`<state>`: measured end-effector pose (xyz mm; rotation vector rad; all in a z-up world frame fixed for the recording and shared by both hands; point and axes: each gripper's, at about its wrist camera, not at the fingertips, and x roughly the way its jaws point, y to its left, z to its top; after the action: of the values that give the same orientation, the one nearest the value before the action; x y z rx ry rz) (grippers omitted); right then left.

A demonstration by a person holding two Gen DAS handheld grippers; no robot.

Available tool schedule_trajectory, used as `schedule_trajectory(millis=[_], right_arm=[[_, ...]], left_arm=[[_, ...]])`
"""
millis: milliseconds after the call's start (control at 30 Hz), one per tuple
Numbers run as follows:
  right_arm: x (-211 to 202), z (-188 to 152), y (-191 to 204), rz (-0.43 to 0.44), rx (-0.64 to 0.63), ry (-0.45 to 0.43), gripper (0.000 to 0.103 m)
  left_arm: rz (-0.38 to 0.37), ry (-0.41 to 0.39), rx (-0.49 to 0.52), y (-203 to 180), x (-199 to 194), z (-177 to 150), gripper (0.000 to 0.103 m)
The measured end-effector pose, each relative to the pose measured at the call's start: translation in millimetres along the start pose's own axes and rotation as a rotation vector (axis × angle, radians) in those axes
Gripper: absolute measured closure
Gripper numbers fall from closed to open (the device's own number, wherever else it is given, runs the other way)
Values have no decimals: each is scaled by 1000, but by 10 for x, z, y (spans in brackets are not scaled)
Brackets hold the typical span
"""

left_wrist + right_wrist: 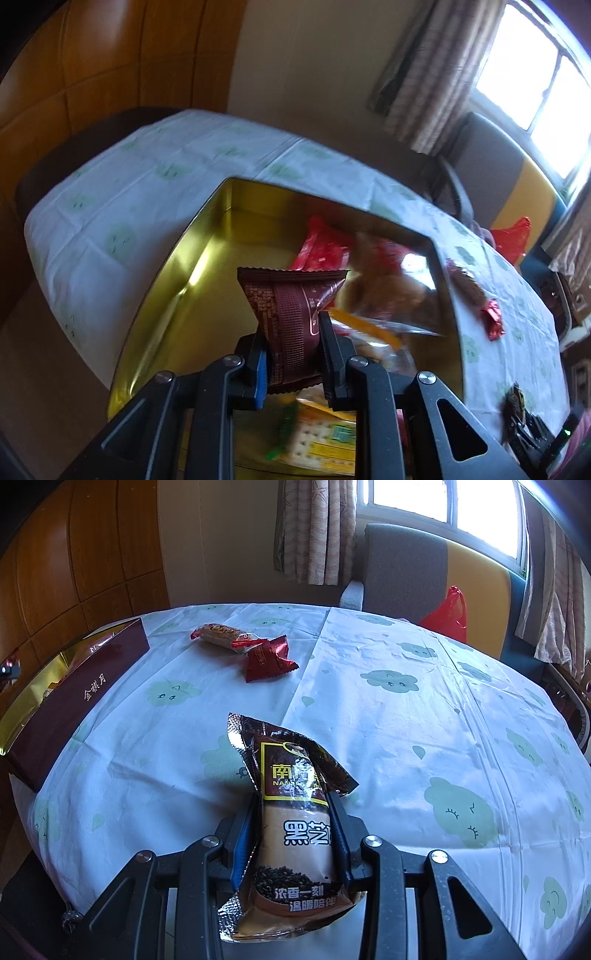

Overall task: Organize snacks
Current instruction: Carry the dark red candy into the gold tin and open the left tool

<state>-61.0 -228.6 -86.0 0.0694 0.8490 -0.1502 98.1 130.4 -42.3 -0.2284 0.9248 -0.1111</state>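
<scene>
A round table under a creased white cloth printed with green clouds fills the room's middle, with wood panelling left and curtains by a bright window far right. Only the left view looks into the shiny gold tin, where wrapped snacks lie blurred. The left gripper pinches a crinkled brown packet above it. The right gripper clamps a glossy sesame sachet over the cloth.
</scene>
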Motion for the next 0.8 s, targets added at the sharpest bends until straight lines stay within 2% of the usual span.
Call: schedule_trajectory(millis=[233, 300, 567, 800], right_arm=[[19, 9, 24, -10, 4, 9, 65], [20, 9, 25, -13, 7, 10, 65], [22, 6, 30, -16, 8, 11, 65], [24, 5, 26, -16, 8, 11, 65]], left_arm=[[3, 67, 15, 16, 332, 26, 79], [8, 89, 21, -5, 427, 32, 73], [53, 41, 4, 17, 326, -55, 68], [165, 5, 8, -35, 141, -230, 65]])
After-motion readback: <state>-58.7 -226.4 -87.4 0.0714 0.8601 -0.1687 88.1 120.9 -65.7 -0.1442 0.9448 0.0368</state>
